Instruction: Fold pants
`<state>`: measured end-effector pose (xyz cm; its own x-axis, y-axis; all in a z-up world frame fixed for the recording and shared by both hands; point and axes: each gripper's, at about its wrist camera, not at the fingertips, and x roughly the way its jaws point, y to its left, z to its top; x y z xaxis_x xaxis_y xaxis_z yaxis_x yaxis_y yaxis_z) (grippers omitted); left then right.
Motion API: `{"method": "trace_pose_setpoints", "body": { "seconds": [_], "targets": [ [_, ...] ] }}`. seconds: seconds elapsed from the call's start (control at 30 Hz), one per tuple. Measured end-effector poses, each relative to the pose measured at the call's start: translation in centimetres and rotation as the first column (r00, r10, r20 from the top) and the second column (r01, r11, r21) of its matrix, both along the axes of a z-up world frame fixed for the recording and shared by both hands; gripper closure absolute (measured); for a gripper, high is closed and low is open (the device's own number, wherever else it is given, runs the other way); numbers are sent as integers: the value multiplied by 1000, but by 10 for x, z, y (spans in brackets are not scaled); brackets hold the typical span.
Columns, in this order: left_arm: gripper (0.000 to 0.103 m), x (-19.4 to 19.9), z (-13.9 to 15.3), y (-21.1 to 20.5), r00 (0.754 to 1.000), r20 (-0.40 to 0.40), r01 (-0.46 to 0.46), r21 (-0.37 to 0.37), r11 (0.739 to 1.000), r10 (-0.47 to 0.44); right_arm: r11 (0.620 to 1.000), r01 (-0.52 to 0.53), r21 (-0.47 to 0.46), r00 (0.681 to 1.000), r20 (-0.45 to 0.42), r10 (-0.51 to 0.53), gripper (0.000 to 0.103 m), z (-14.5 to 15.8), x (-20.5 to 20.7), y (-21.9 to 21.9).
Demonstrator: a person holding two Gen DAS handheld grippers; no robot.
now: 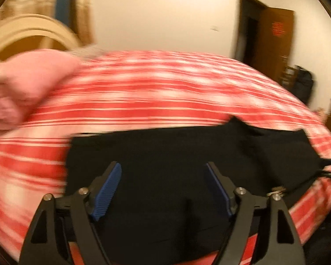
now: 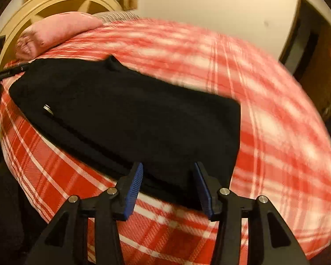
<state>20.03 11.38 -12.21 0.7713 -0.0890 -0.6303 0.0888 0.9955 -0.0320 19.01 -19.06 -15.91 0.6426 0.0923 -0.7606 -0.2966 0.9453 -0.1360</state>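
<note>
**Black pants lying flat on a red plaid bed, both grippers spread wide and empty**

The pants (image 1: 187, 154) are plain black, with little surface detail showing through the motion blur. In the right wrist view they (image 2: 130, 119) form a long dark slab running from about 10 o'clock down to 5 o'clock, with a small peak of cloth standing up along the far edge near 11 o'clock and a small shiny metal fastener (image 2: 48, 108) at about 9 o'clock. They lie spread over the red-and-white plaid bedcover (image 1: 143, 92), which fills most of both views. A pink pillow (image 1: 26, 84) sits at 9 o'clock in the left wrist view and at 10 o'clock in the right wrist view, beyond the pants' far end.

The left gripper (image 1: 163, 187) has its blue-padded fingers (image 1: 109, 190) far apart with nothing between them; the black cloth fills the gap behind them and stretches on toward 3 o'clock. Whether the fingertips touch the cloth cannot be told.

The right gripper (image 2: 167, 185) is likewise spread wide and holds nothing. The near edge of the pants crosses the gap between its fingers, with the pants' square end just past the right finger at about 4 o'clock and plaid cover below.

At 3 o'clock in the left wrist view, thin black parts lie at the pants' edge; what they are is unclear.
</note>
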Motion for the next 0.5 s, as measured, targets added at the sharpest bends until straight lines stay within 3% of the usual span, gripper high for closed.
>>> {"method": "trace_pose_setpoints", "body": {
  "seconds": [0.1, 0.2, 0.33, 0.43, 0.5],
  "targets": [
    [12, -9, -8, 62, 991, -24, -132, -41, 990, 131, 994, -101, 37, 994, 47, 99, 54, 17, 4, 32],
    [12, -13, -33, 103, 977, -107, -201, -164, 966, 185, 980, -193, 47, 979, 78, 189, 54, 21, 15, 75],
    [17, -13, -58, 114, 975, -140, -208, -271, 940, 175, 959, -278, 49, 959, 77, 274, 54, 11, 42, 125],
    [18, -8, -65, 109, 980, -127, -188, -318, 929, 155, 959, -284, 26, 958, 38, 283, 54, -6, 59, 145],
    [18, -3, -66, 104, 982, -115, -180, -308, 934, 151, 963, -269, 24, 963, -4, 270, 54, -18, 65, 145]
  ]
}}
